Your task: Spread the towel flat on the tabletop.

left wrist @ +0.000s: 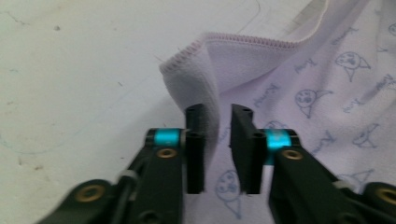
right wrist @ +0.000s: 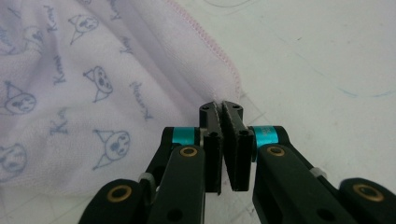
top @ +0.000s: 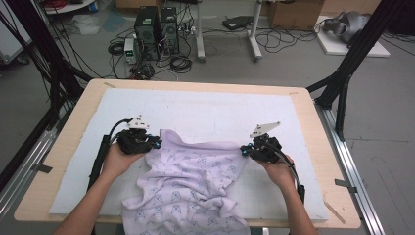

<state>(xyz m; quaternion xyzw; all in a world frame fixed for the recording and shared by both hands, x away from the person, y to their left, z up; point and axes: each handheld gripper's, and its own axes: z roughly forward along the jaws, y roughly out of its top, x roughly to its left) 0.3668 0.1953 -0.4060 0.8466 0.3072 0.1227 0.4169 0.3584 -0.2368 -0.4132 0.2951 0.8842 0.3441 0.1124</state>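
White mat (top: 205, 112) on wood table (top: 313, 147) w/ towel (top: 188, 186); floor cables (top: 279, 36) behind.

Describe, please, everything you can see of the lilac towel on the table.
The lilac towel looks like soft terry, printed with small blue cat-like faces and script, its hem stitched in pink. It lies rumpled on the white mat, its near end draping over the table's front edge. The right gripper is shut on one far corner. The left gripper straddles a fold by the other far corner, its fingers apart and not yet closed.
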